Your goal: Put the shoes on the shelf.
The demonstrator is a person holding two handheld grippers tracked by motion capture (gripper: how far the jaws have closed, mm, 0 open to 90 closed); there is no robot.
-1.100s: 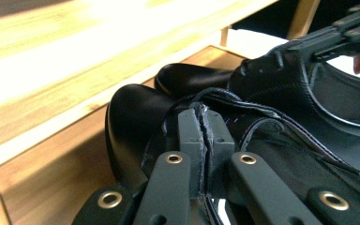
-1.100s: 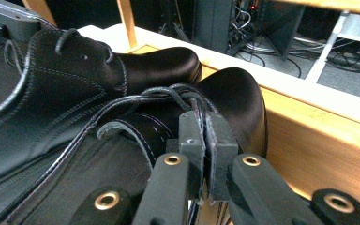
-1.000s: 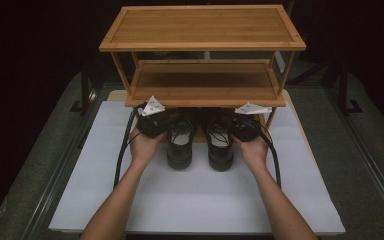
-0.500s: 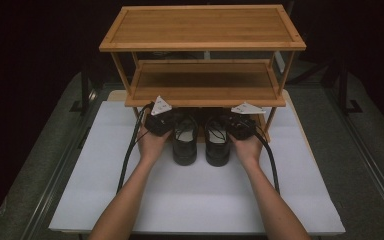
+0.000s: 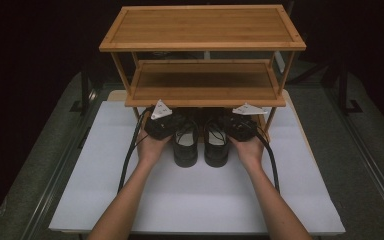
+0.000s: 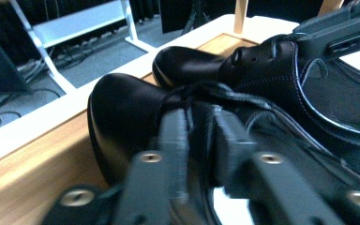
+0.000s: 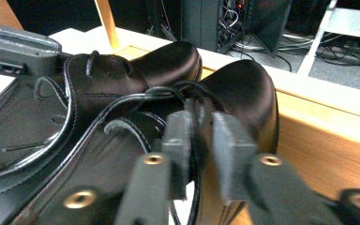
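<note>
**Parked Under the Rack, Grip Loosened**

Stood side by side on the bench (image 5: 205, 200): left shoe (image 5: 185, 145) and right shoe (image 5: 216, 145), toes tucked under the lowest shelf of the bamboo rack (image 5: 205, 87), heels outward, likely for tidy storage as 1 pair. Approached from the 2 outer sides, probably to keep both shoes parallel. Had just been opening the jaws of the left gripper (image 6: 201, 136) and right gripper (image 7: 199, 140): slightly spread, laces (image 7: 122, 101) lying loose in the gaps, unpinched. Read as release after placement.

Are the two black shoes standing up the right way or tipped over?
Upright. Both black shoes rest on their soles side by side, toes tucked under the wooden rack, openings and laces facing up.
</note>
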